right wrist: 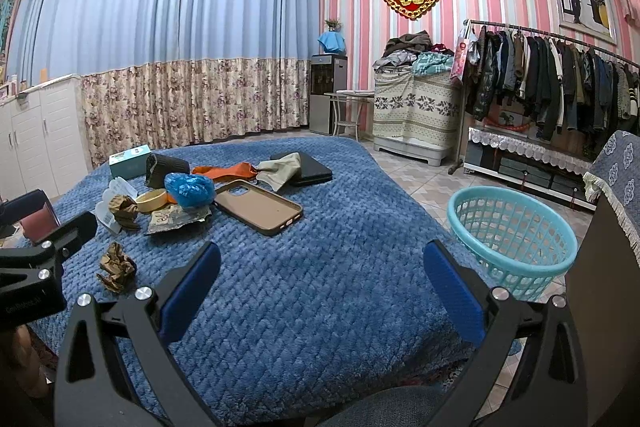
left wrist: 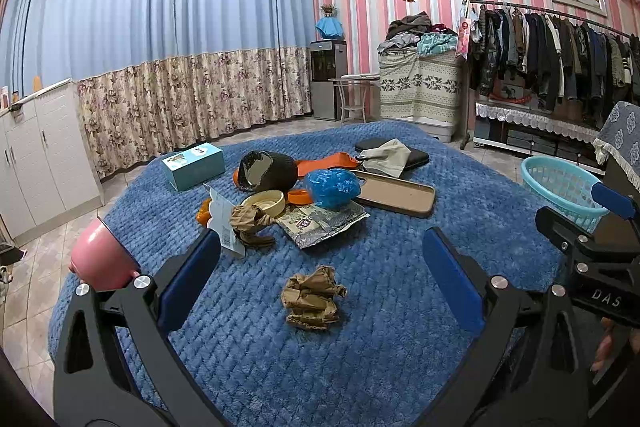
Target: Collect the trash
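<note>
Left tool [left wrist: 320, 259] is wide open and empty; the crumpled brown paper wad [left wrist: 311, 298] lies lower centre of frame, directly between its fingers on the blue blanket [left wrist: 400, 267]. Right tool [right wrist: 322, 267], likewise open and empty, has the wad far to lower left, so the left hand is nearer.

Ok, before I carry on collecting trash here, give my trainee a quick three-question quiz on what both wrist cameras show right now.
1. True or false: the left gripper already grips the crumpled brown paper.
2. Multiple choice: the turquoise basket stands (A) on the blue blanket, (B) on the tiled floor beside the bed, (C) on the white cabinet.
3. Fill in: the blue plastic bag lies right next to the brown phone ____.

Key:
1. False. Its fingers are spread, with the paper lying on the blanket between and ahead of them.
2. B.
3. Case.
</note>
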Demonstrator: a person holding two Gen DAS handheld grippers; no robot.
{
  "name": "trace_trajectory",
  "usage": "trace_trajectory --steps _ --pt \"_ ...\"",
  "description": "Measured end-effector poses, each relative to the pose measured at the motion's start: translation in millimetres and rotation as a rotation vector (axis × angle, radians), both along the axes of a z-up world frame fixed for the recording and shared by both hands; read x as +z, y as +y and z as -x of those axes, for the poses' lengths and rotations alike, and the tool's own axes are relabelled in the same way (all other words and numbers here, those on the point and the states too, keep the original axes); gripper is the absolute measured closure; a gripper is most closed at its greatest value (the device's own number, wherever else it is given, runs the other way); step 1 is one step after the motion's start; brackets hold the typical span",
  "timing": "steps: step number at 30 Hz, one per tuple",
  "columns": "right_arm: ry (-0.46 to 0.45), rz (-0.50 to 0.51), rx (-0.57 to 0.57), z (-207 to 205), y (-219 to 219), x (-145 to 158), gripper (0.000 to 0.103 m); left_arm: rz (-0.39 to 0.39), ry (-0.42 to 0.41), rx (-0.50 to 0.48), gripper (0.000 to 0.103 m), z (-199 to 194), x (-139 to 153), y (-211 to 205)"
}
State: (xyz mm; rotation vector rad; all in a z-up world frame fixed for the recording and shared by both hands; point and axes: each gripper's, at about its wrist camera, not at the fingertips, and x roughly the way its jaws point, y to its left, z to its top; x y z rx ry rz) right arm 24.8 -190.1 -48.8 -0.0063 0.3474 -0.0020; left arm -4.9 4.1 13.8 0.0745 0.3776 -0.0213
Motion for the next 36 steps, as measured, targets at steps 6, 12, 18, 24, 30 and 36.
trace_trajectory --steps 6,12,18,24,30,36 --pt "-0.001 0.000 -0.001 0.0 -1.2 0.4 0.004 0.001 0.001 0.000 0.005 -0.5 -1.8 0.1" --pt "-0.001 -0.001 -0.001 3.2 -7.3 3.2 0.004 0.001 0.002 -0.001 0.005 0.0 -0.1 0.7" --pt "0.000 0.000 -0.001 2.9 -7.4 3.1 0.004 0.002 0.001 0.000 0.005 -1.0 -3.1 0.1" --pt "0.000 0.000 -0.003 2.8 -7.4 3.1 0.004 0.001 0.002 -0.001 0.005 -0.3 -0.1 0.7" --pt "-0.001 0.000 -0.003 3.0 -7.2 3.1 0.004 0.002 0.002 0.000 0.005 -1.1 -3.1 0.3" --pt "0.000 0.000 -0.004 2.6 -7.2 3.0 0.004 0.004 0.003 0.001 0.005 0.4 -2.4 0.3"
